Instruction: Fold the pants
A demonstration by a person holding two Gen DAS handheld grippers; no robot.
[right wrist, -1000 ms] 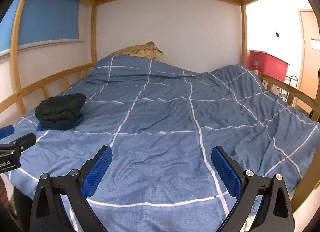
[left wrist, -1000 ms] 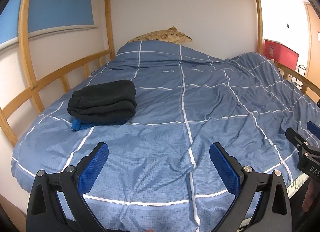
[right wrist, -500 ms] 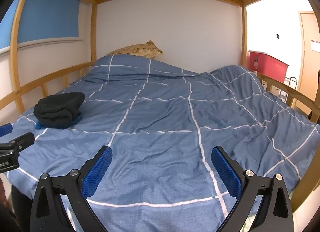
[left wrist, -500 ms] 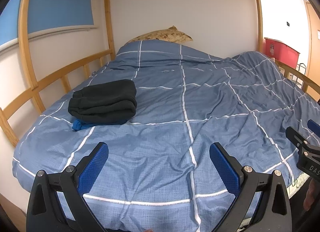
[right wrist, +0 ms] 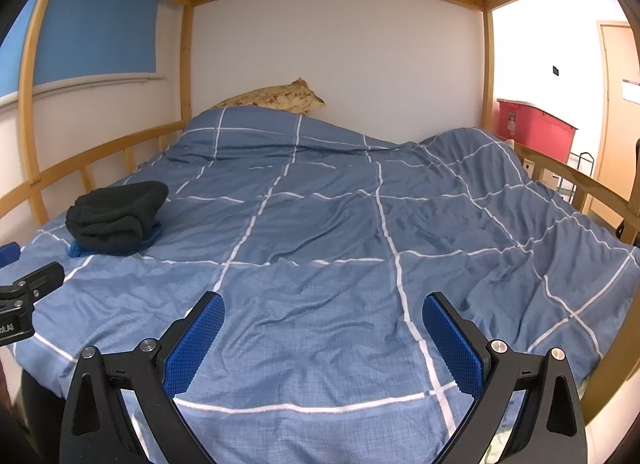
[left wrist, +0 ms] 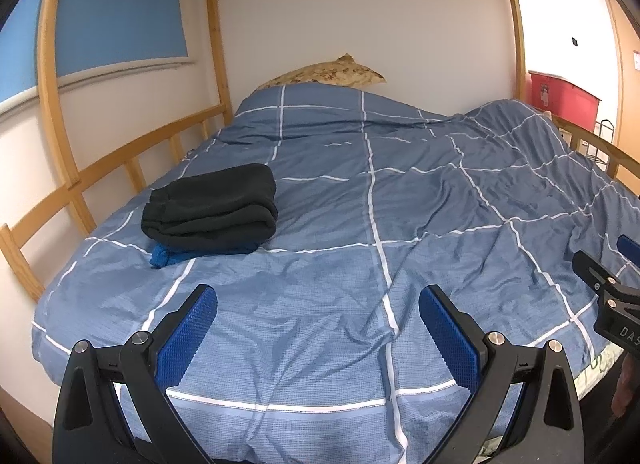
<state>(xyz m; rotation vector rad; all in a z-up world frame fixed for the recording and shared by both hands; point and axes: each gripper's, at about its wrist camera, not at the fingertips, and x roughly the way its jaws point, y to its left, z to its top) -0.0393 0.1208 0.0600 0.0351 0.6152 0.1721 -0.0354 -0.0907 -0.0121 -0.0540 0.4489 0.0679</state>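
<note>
Already folded, the black pants [left wrist: 212, 210] lie far left on the bed [left wrist: 360, 264], stacked on something blue. We judge them soft, thick and limp, best pinched at a folded edge. Our left gripper [left wrist: 318, 330] and right gripper [right wrist: 324, 338] hover spread, empty.

Duvet [left wrist: 420, 224] blue with white grid lines. Folded pants [left wrist: 216, 204] black, a bright blue garment [left wrist: 164, 256] under them. Pillow [left wrist: 332, 72] tan, mottled brown. Bed frame [left wrist: 52, 104] light wood. Wall [left wrist: 360, 24] white, blue panel [left wrist: 116, 12] on the left. Bin [left wrist: 564, 98] red. Hand-held gripper bodies black, pads [left wrist: 188, 336] blue, dimpled texture.
</note>
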